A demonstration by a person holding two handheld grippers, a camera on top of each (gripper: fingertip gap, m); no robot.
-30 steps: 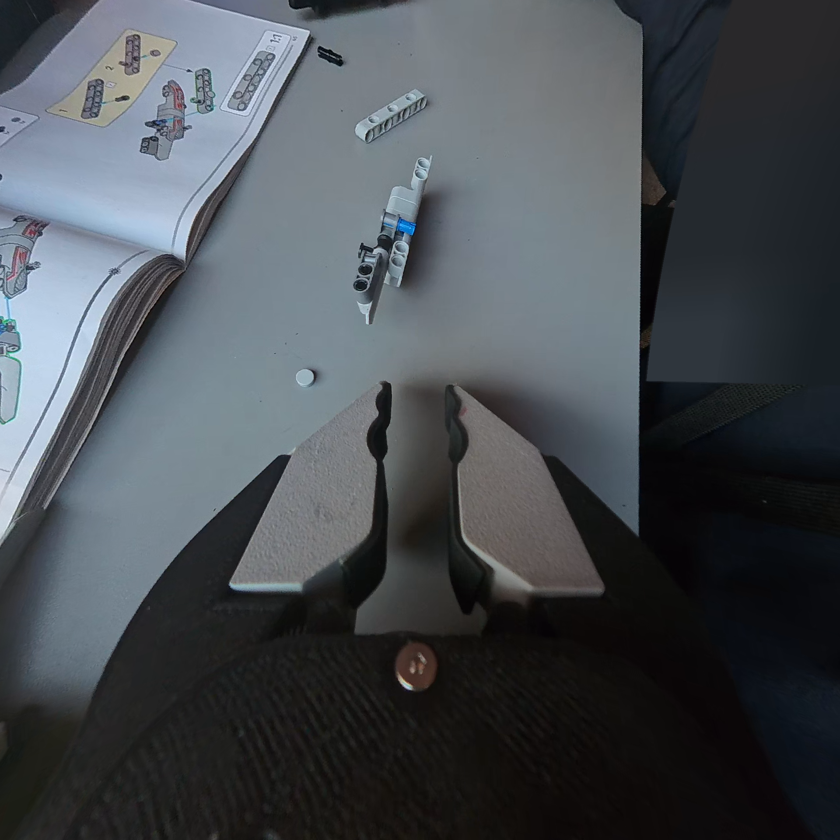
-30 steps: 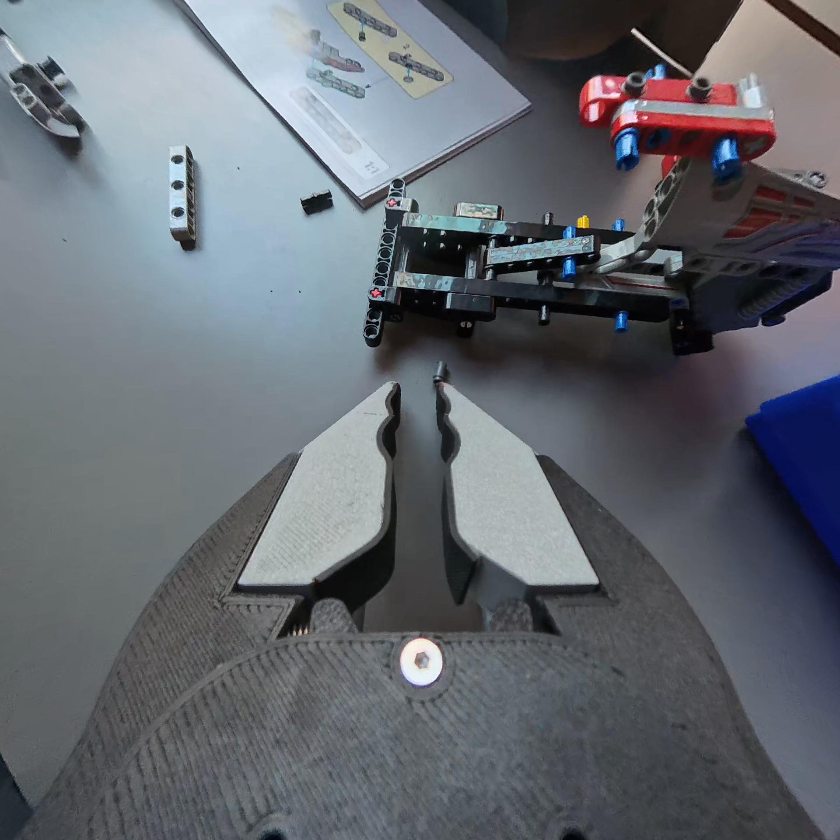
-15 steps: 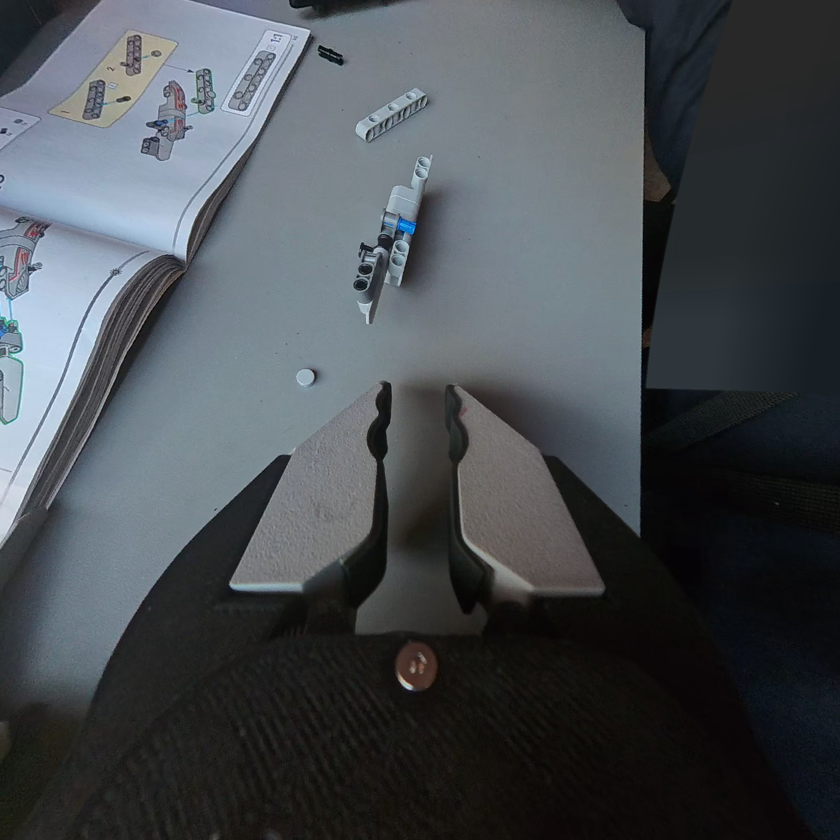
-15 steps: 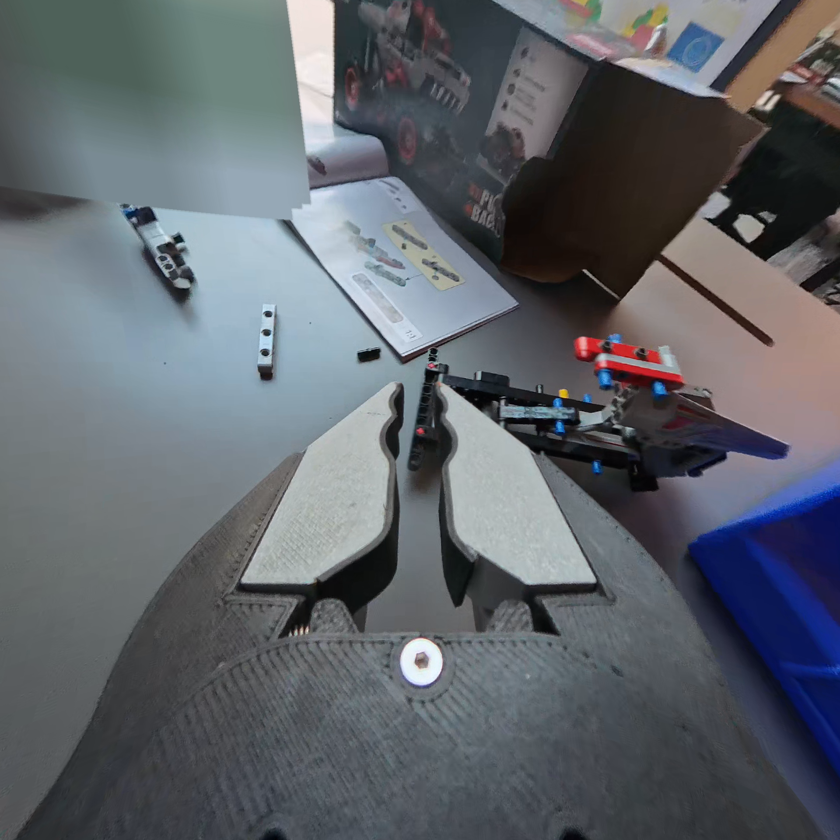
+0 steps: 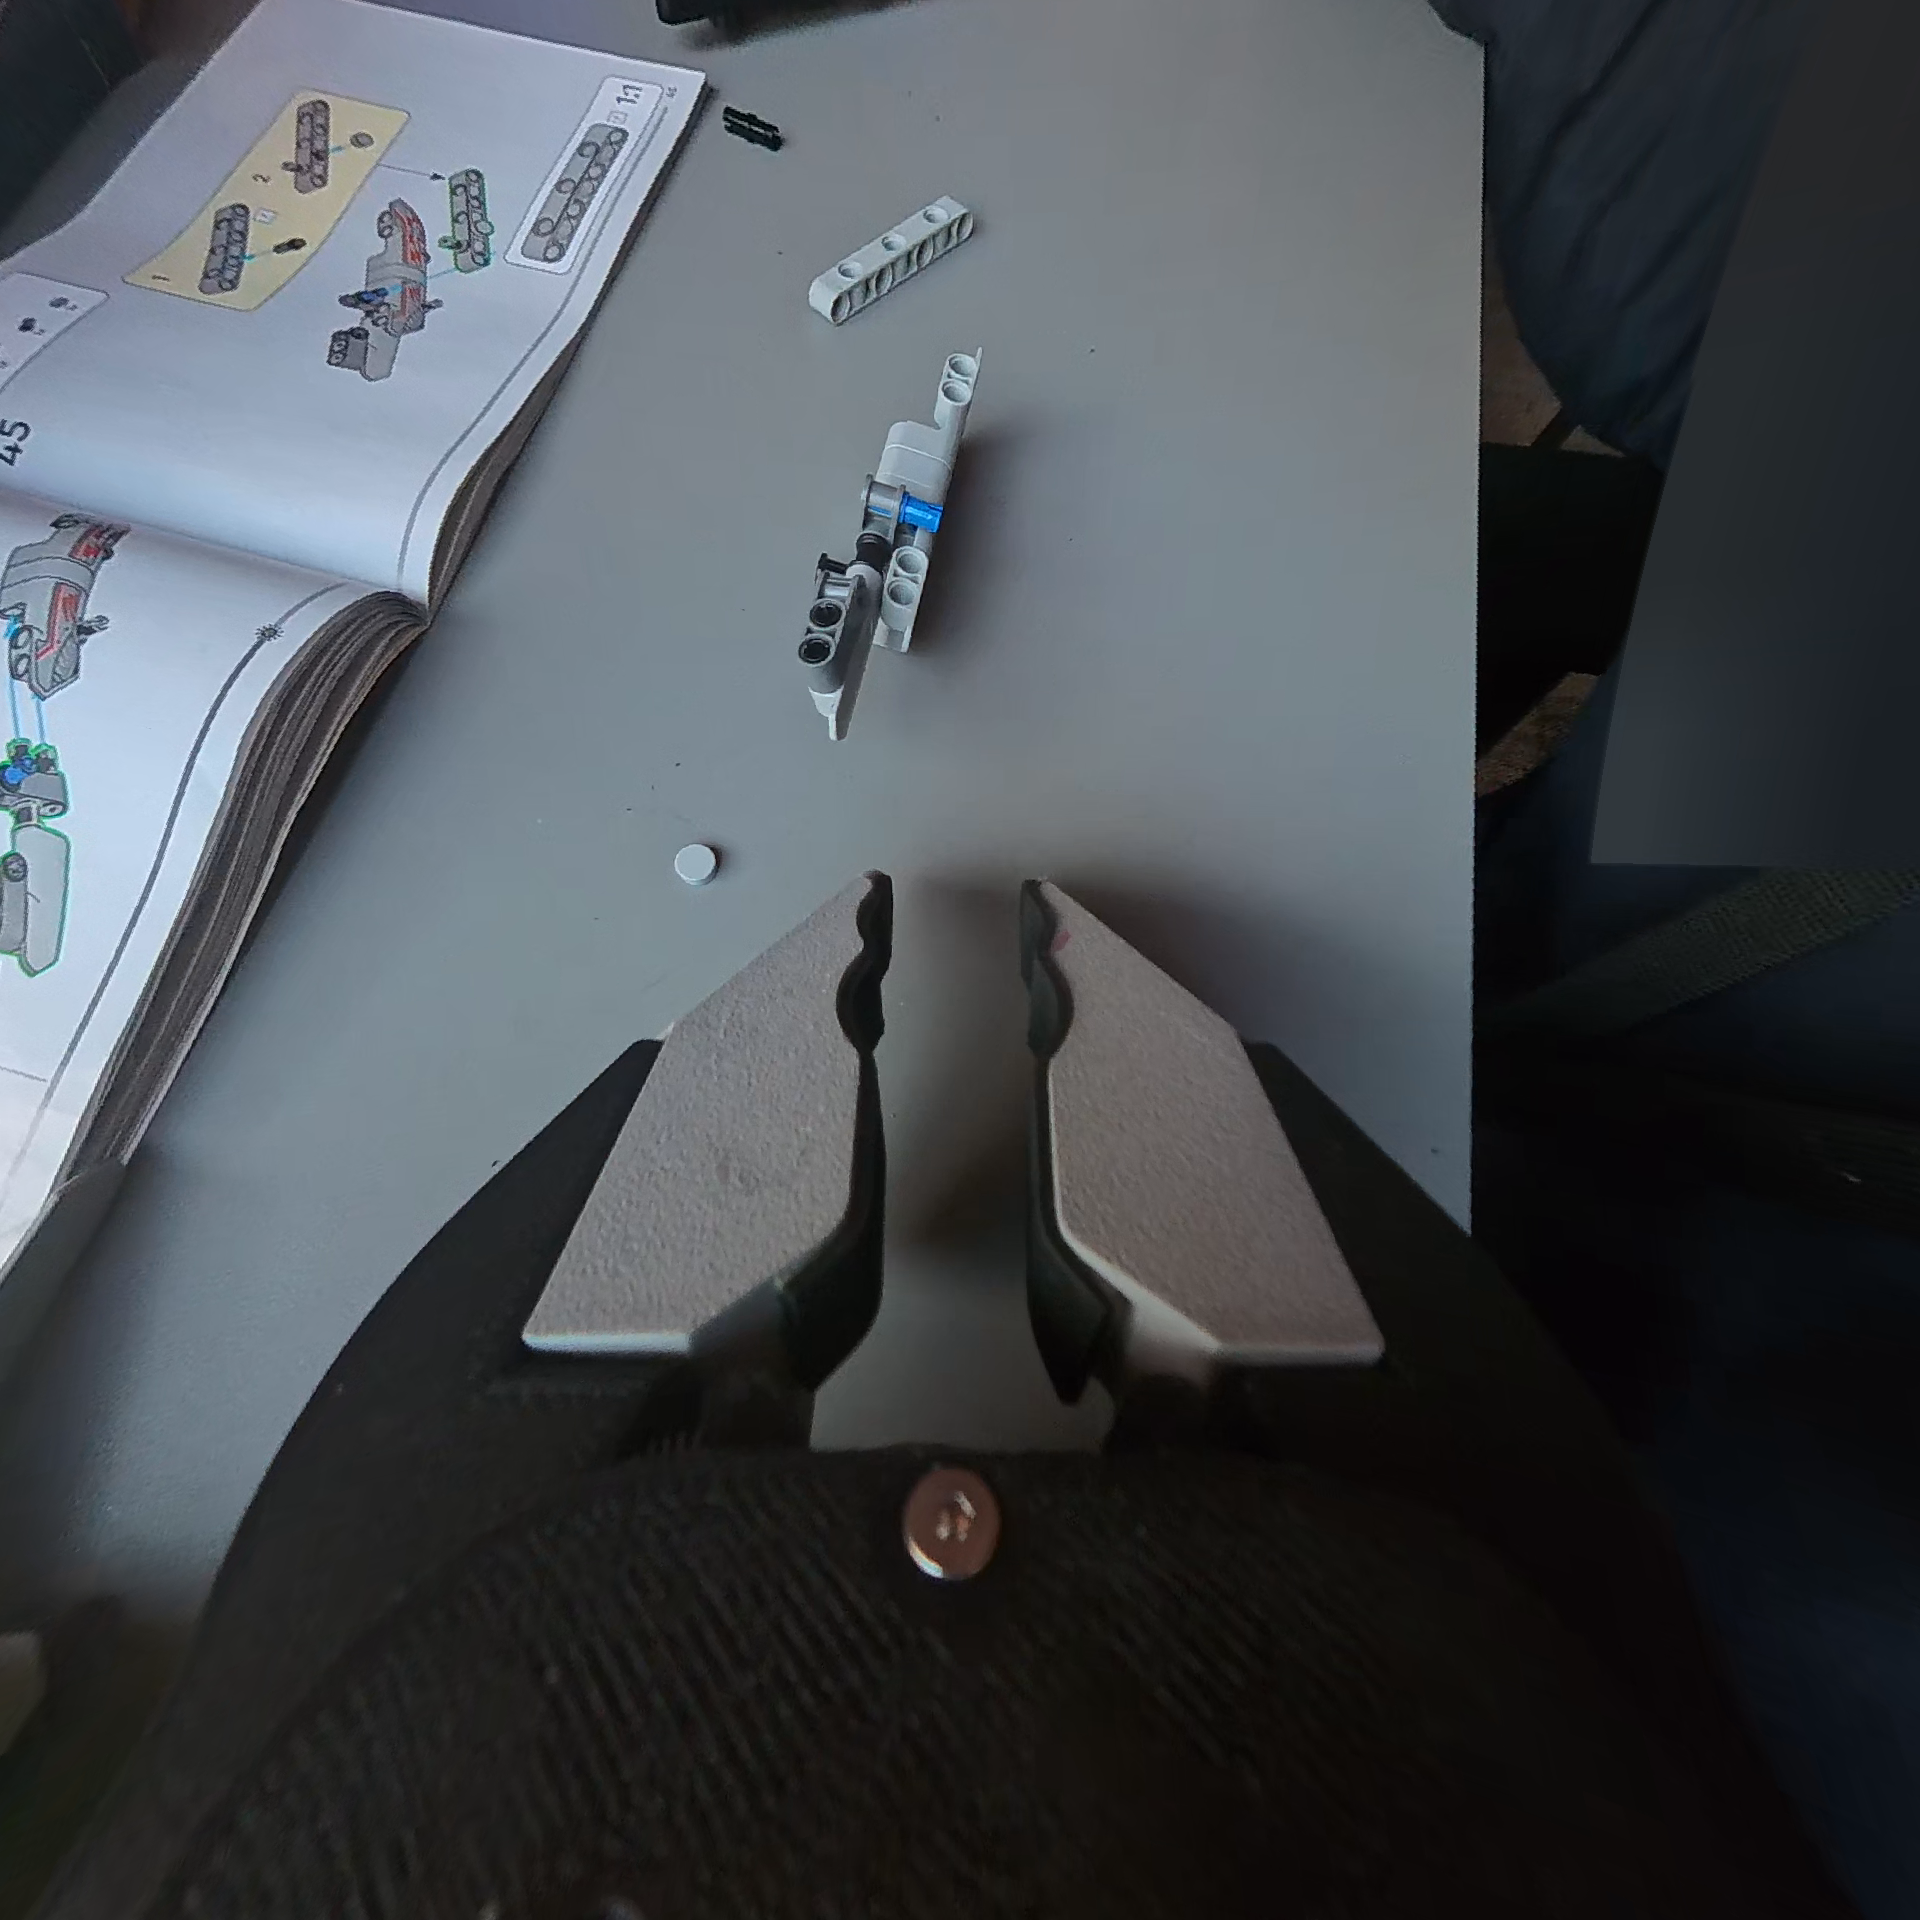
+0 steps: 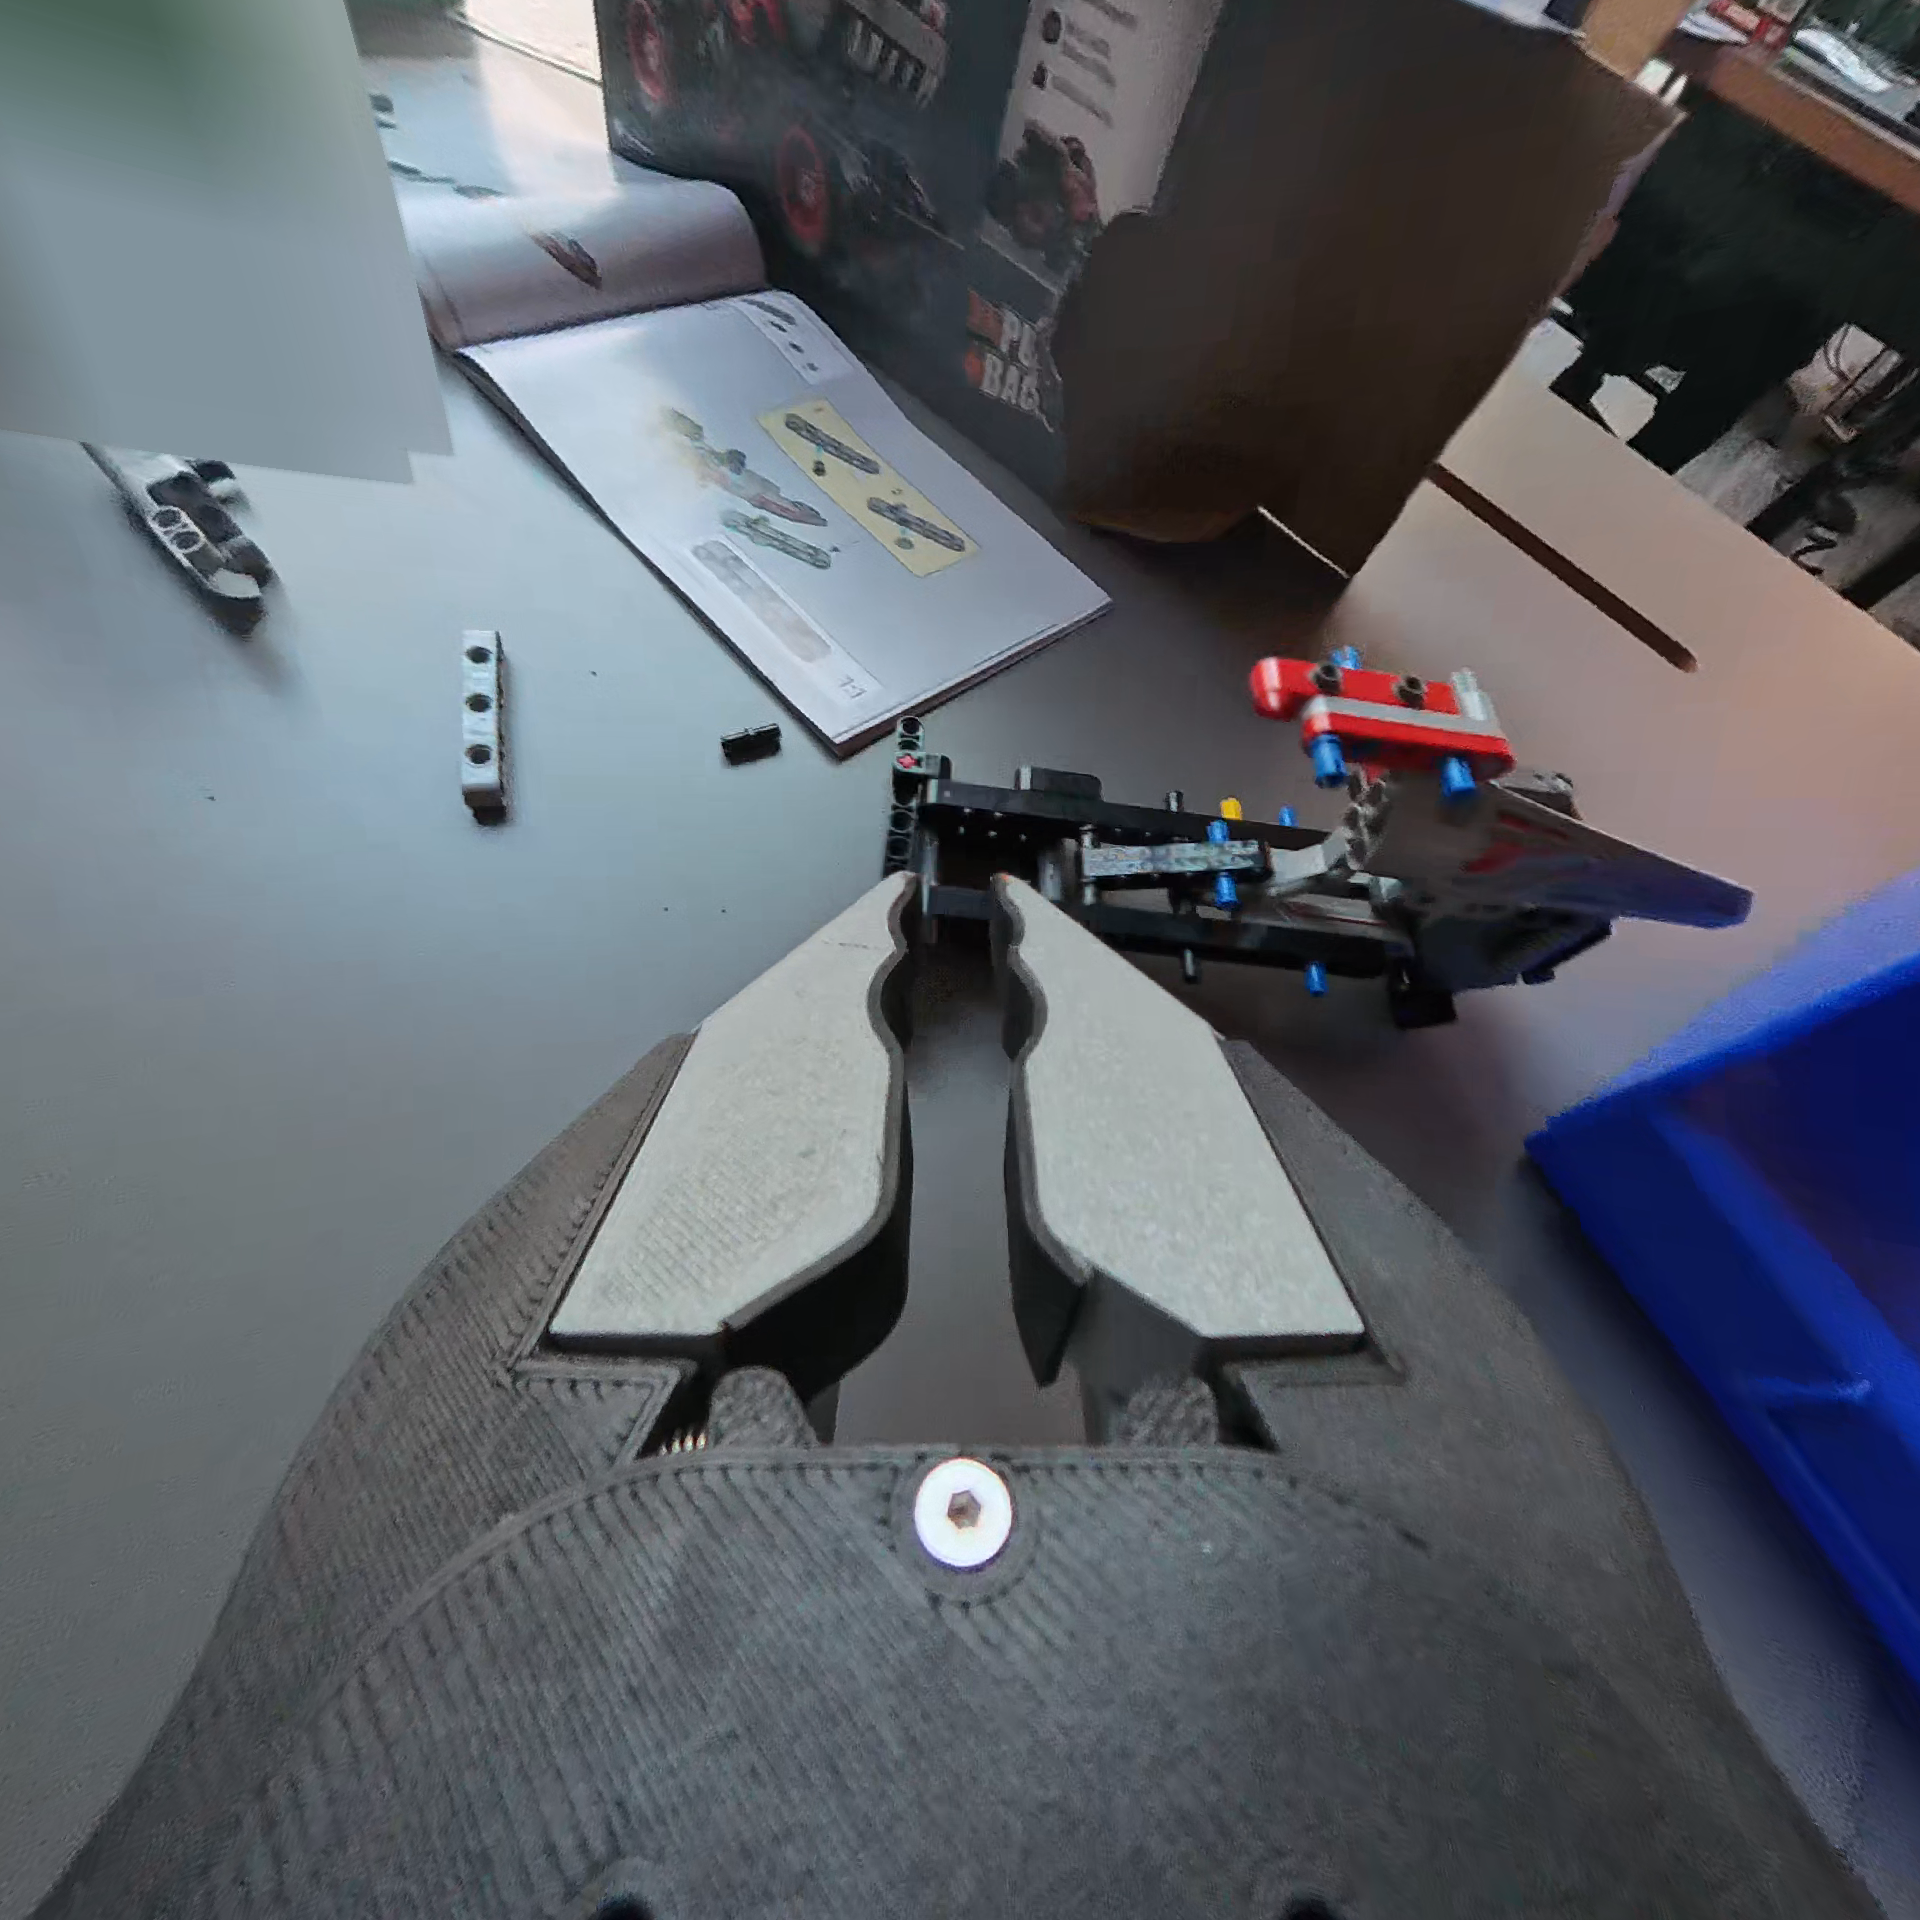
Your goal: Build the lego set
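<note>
Left tongs (image 5: 956, 894): released, nothing between the jaws, held low over the near part of the grey surface (image 5: 1195, 675); right tongs (image 6: 954, 891): jaws slightly parted, tips at the left end of the chassis (image 6: 1143, 883); cannot tell whether they touch it or grip anything, since the view there is blurred and the tips hide the contact.

Layout, left wrist view: sub-assembly (image 5: 894, 540) lies straight ahead of the left tongs, apart from them, long axis running near-to-far with a slight lean to the right at the far end; beam (image 5: 891, 260) farther on, angled; black pin (image 5: 752, 128) far, just beside the manual (image 5: 260, 416) corner; round tile (image 5: 695, 863) just left of the left jaw tip; manual open at left.

Layout, right wrist view: chassis runs left-to-right across the view, black frame at left, red and grey bodywork at right; blue bin (image 6: 1766, 1195) at near right; set box (image 6: 935, 187) far, behind the manual.

Key relation (judgement): the chassis long axis lies crosswise to the right tongs, whose jaws straddle or approach its left end bar; the right tongs are plainly the nearer to it; the left tongs line up with the sub-assembly's long axis, so a grasp there would need the jaws to close across its narrow width.

Judged step: securing the chassis; loose parts not yet fitted; build looks part-way.
</note>
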